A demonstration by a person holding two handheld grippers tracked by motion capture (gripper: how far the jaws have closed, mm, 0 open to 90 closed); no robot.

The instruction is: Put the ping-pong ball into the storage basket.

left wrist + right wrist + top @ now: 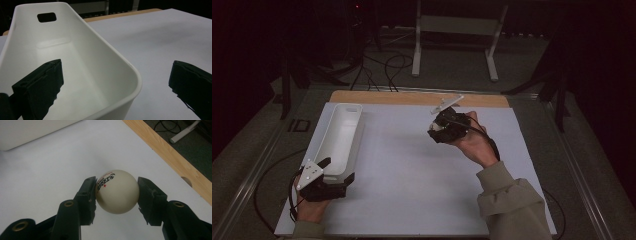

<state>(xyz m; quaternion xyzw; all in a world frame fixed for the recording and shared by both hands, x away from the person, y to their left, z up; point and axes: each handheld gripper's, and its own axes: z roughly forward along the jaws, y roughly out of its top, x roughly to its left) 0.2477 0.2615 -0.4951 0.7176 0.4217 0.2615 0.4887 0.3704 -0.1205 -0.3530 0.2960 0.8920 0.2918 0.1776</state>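
My right gripper [117, 195] is shut on a white table-tennis ball [117, 191] with black and red print, held a little above the white mat. In the high view this gripper [439, 129] sits right of the middle, pointing left. A long white bin [339, 135] with a handle slot lies at the left of the mat, and nothing shows inside it. My left gripper [339, 169] is at the bin's near end, open. Its jaws straddle the near right corner of the bin [82, 57], one inside and one outside, and they stand wide apart [116, 68].
A white mat [412, 175] covers the table, with a wooden strip [412, 97] along its far edge. Beyond it, cables [382, 70] and a white stand [452, 30] are on the dark floor. The bin's side [30, 132] shows at the top left of the right gripper view.
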